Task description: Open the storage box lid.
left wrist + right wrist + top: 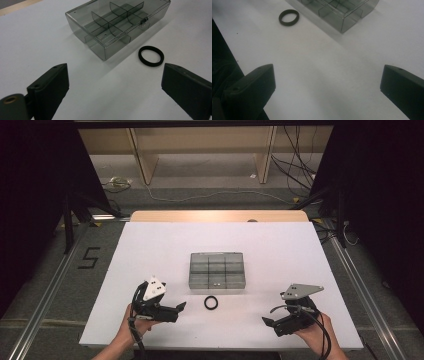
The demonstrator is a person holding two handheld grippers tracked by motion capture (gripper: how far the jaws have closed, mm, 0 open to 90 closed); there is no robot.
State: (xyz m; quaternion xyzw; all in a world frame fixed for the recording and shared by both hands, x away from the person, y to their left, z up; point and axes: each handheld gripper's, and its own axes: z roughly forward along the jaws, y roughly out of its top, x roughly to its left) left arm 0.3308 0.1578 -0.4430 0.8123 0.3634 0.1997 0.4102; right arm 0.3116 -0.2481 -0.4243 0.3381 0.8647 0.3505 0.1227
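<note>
A smoky clear compartment box [217, 270] with inner dividers sits at the middle of the white table top [150, 245]. Just in front of it lies a black rubber ring [211, 302], flat on the table. My left gripper [181, 308] is held low, left of the ring, pointing toward it with its jaws wide apart and nothing between them. In the left gripper view the ring [151, 56] lies ahead of the right jaw and the box [117, 25] beyond it. My right gripper [267, 321] rests open near the front right, apart from the ring [289, 17] and box [342, 12].
The white top ends close in front of both hands, and its front edge [227, 47] runs along the left of the right gripper view. A wooden strip [220, 216] borders the far side. Metal rails [45, 290] flank the table.
</note>
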